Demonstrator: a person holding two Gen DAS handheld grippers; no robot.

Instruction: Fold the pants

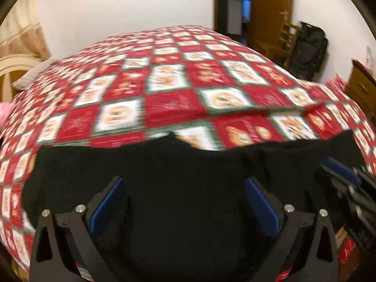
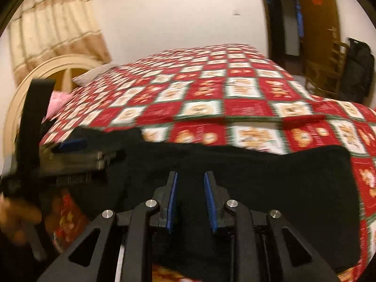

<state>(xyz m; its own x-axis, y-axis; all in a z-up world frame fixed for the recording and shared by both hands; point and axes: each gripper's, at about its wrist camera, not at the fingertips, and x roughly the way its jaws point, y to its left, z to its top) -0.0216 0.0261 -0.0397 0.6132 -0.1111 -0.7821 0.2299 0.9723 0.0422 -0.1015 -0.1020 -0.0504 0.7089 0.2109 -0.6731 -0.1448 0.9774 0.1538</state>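
Two grippers were in view, each with two black fingers faced with blue pads. Left gripper [image 1: 183,202]: fingers spread wide, nothing between the pads [image 1: 108,205], both hovering over black cloth. Right gripper [image 2: 191,199]: fingers drawn narrow with a small gap between the pads [image 2: 172,202]; whether any cloth sat in that gap could not be told, as the black fabric behind gave no contrast. Each gripper also showed at the edge of the other's view, blurred.

One pair of pants [image 1: 164,171], black, matte, no visible pattern or seams. It lay on the near part of the bed, spread sideways under both grippers. The far edge ran unevenly, with a dip near its middle where the cover showed through. The right end finished in a squared corner [image 2: 338,162]; the left end bunched slightly beside the left gripper.

One bed cover [image 1: 178,94], a check of red and white squares with green borders and orange figures, with one raised crease running across it beyond the pants.

One cream headboard [image 2: 44,70], curved. One beige curtain [image 2: 51,25]. One pink item [image 2: 58,99] at the head end, unclear. One wooden chair [image 1: 282,44] beside one black bag [image 1: 310,49]. One wooden door [image 1: 270,4], standing ajar.
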